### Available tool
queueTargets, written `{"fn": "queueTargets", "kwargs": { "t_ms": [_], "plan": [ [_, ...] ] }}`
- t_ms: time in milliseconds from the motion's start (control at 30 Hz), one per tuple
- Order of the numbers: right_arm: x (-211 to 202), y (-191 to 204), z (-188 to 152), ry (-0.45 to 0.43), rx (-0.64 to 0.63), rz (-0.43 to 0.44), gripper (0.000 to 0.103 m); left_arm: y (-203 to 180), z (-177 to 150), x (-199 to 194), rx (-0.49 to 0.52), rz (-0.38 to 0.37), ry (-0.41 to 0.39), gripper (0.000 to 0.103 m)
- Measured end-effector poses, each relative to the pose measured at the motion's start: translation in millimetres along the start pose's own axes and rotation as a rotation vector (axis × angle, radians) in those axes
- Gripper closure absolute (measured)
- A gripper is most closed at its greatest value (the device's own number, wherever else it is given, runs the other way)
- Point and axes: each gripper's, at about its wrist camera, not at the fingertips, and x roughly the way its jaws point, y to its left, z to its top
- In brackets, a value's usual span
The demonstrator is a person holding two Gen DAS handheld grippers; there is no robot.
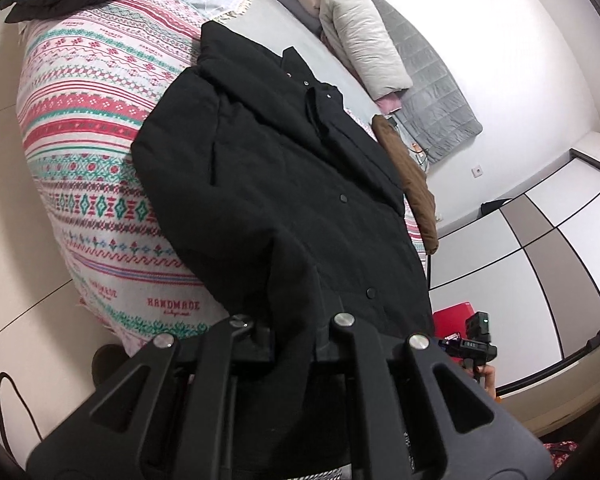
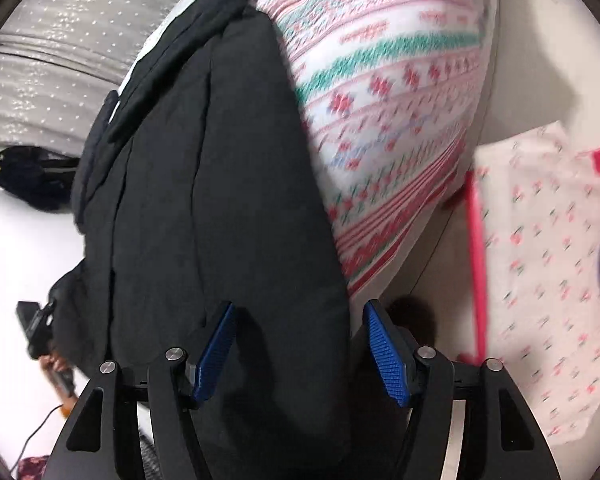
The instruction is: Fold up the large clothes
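Left tool (image 1: 296, 344) pinches black coat (image 1: 276, 184) on patterned bedspread (image 1: 92, 120).

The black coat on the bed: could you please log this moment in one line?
black coat: on patterned bedspread | left gripper: shut on hem | right gripper: open, straddling coat edge

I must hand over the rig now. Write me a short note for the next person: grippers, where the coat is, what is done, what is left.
Left gripper: shut on the near hem of the black padded button-front coat.
Right gripper: open, blue pads on either side of the coat's near edge, not pressing it.
Coat: lies lengthwise on the pink-and-green patterned bedspread, collar at the far end, buttons up.
Done: coat seems laid out, one hem corner gripped.
Left: likely close the right gripper on the hem, then fold the coat.
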Motion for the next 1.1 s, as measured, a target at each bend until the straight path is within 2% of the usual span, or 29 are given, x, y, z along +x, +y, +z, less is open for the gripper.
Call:
{"fn": "queueTargets", "kwargs": {
  "t_ms": [33,100,167,233,400,500,700,867,1100],
  "plan": [
    [0,10,-4,0.009,-0.039,0.042,0.071,-3,1,-1,0.009,0.009,-0.002,0.091],
    [-7,22,-7,-0.015,-0.078,0.035,0.091,-9,2,-4,0.022,0.017,-0.010,0.091],
    [-24,39,-8,-0.071,-0.122,0.053,0.093,-16,6,-5,0.033,0.017,-0.022,0.091],
    [-37,57,-6,-0.123,-0.166,0.091,0.094,-24,14,-5,0.045,0.014,-0.041,0.091],
    [-67,112,13,-0.268,-0.286,0.095,0.094,-41,46,-3,0.062,-0.014,-0.098,0.091],
    [-74,140,36,-0.343,-0.322,0.086,0.094,-51,73,-3,0.078,-0.016,-0.147,0.091],
    [-78,175,102,-0.480,-0.326,0.012,0.094,-59,136,11,0.108,0.045,-0.228,0.091],
    [-71,184,157,-0.559,-0.282,-0.008,0.094,-50,173,33,0.129,0.115,-0.290,0.091],
    [-42,161,219,-0.556,-0.174,-0.082,0.094,-16,214,88,0.098,0.237,-0.276,0.091]
  ]
}}
